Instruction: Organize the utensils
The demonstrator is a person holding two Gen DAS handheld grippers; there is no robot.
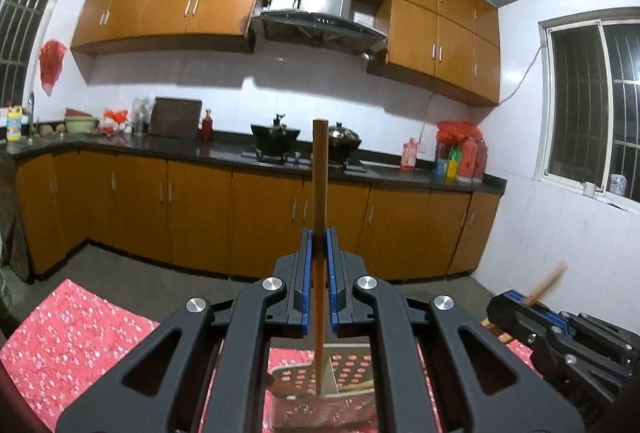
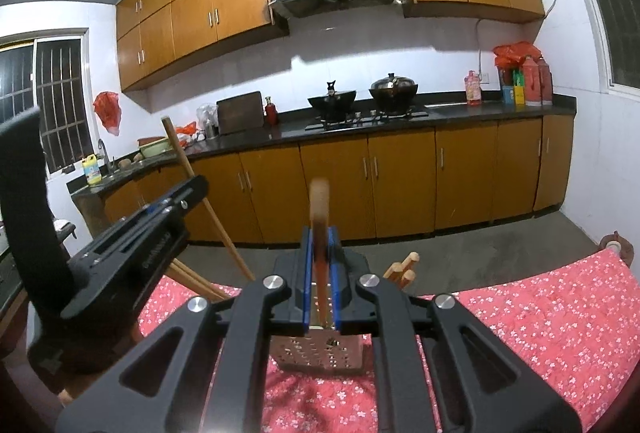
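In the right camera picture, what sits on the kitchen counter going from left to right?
Yellow bottle → green bowl → cutting board → red bottle → black wok → lidded pot → pink bottle → two red jugs.

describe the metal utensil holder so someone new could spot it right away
Find the table with the red flowered cloth. Near its front edge stands the utensil holder, a square box of shiny perforated metal. It alone is metal there, and wooden chopsticks stick out of it.

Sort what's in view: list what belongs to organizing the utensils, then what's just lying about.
Job:
left gripper
its chopstick
right gripper
its chopstick
perforated metal holder
chopsticks already in it

Lying about:
wok
lidded pot
cutting board
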